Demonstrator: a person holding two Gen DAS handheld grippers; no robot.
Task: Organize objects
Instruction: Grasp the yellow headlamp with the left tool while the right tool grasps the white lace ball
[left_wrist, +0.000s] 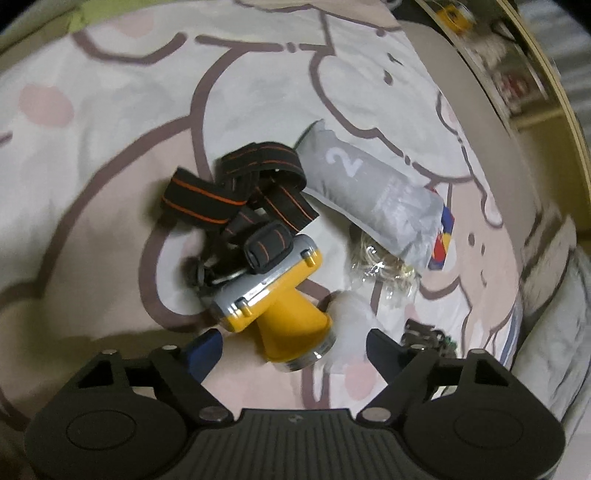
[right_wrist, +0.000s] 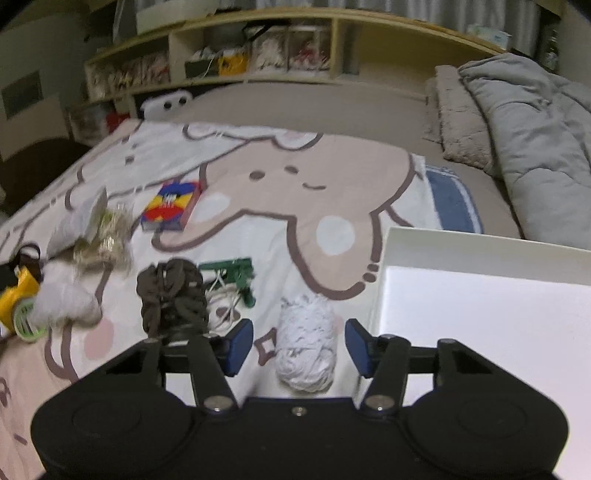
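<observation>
In the left wrist view a yellow headlamp (left_wrist: 280, 306) with a black and orange strap (left_wrist: 236, 192) lies on the cartoon blanket (left_wrist: 110, 166). My left gripper (left_wrist: 295, 350) is open, its blue pads either side of the lamp's front end, not touching it. A silver pouch marked 2 (left_wrist: 373, 192) lies behind it. In the right wrist view my right gripper (right_wrist: 299, 347) is open around a white crumpled ball (right_wrist: 306, 347) on the blanket. A white box (right_wrist: 480, 314) stands just right of it.
A dark cloth bundle (right_wrist: 171, 295), a green part with white cord (right_wrist: 232, 277), a colourful small box (right_wrist: 171, 205), a clear bag of gold bits (right_wrist: 107, 236) and a white fluffy lump (right_wrist: 64, 299) lie on the bed. A grey quilt (right_wrist: 535, 140) lies far right, shelves (right_wrist: 258, 62) behind.
</observation>
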